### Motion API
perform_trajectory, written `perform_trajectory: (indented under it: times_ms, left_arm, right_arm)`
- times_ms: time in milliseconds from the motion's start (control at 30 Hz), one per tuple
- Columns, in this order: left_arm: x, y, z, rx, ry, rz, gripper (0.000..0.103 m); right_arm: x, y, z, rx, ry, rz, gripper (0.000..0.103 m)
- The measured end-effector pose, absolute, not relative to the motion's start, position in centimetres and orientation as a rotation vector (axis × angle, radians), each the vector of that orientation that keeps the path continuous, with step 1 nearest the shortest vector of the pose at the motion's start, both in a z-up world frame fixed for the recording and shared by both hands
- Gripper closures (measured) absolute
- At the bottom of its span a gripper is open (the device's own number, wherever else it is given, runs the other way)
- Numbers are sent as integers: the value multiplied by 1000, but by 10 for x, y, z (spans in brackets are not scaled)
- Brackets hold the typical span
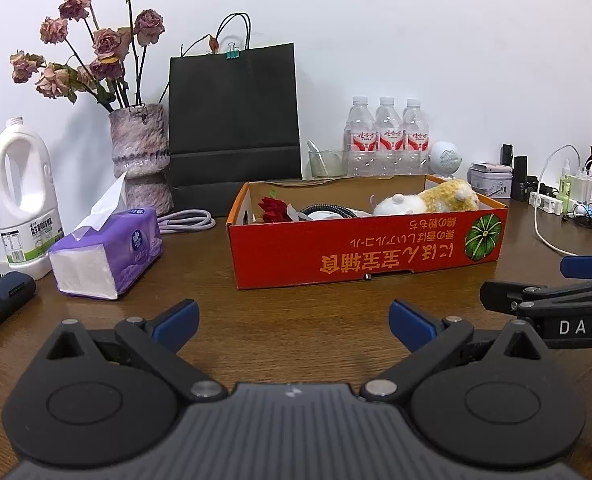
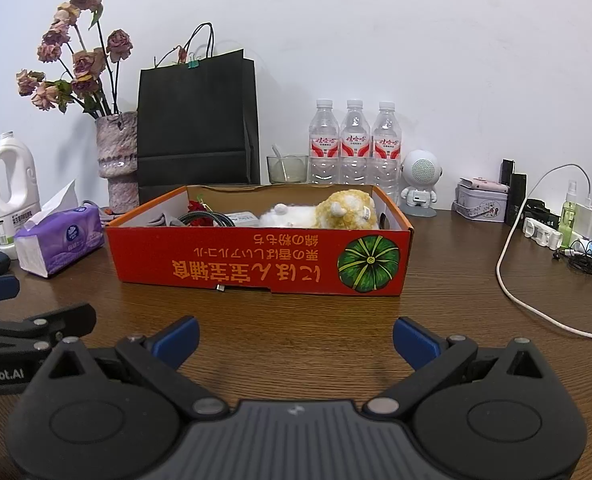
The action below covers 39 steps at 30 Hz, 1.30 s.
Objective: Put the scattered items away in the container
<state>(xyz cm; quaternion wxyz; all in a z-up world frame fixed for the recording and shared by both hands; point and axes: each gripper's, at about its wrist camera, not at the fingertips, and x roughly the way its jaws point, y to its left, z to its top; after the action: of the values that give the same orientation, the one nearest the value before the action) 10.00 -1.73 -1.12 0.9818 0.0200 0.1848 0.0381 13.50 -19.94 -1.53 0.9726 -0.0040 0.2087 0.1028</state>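
Red cardboard box on the brown wooden desk holds a yellow-white plush toy, while my left claw and right claw hover spread apart, empty.

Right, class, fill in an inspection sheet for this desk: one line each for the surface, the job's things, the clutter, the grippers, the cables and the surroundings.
Surface: brown wooden table, bare in front of the box.
Job's things: red cardboard box holds a plush toy, a red rose and a braided hose.
Clutter: tissue pack, milk jug, vase of dried roses, black paper bag, three water bottles, glass cup, robot-shaped speaker.
Grippers: left gripper and right gripper both open, empty, above the table.
Cables: white charging cable; coiled lilac cable.
Surroundings: plain white wall.
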Motion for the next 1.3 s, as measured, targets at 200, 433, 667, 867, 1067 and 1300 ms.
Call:
perform_trajectory:
  times_ms: [200, 433, 667, 867, 1067, 1300]
  left_arm:
    - [100, -16, -12, 33, 376, 74, 0]
    - [100, -16, -11, 32, 375, 68, 0]
    - [99, -18, -11, 42, 372, 67, 0]
    - [102, -16, -11, 34, 383, 56, 0]
    - [103, -15, -12, 32, 387, 58, 0]
    - [102, -18, -12, 47, 386, 67, 0]
  right_arm:
    - [135, -199, -16, -8, 422, 209, 0]
    - [135, -199, -16, -7, 423, 210, 0]
    - [135, -199, -16, -9, 422, 211, 0]
    - [135, -199, -16, -10, 422, 211, 0]
    - [135, -199, -16, -14, 420, 212, 0]
    - [134, -199, -16, -14, 420, 212, 0]
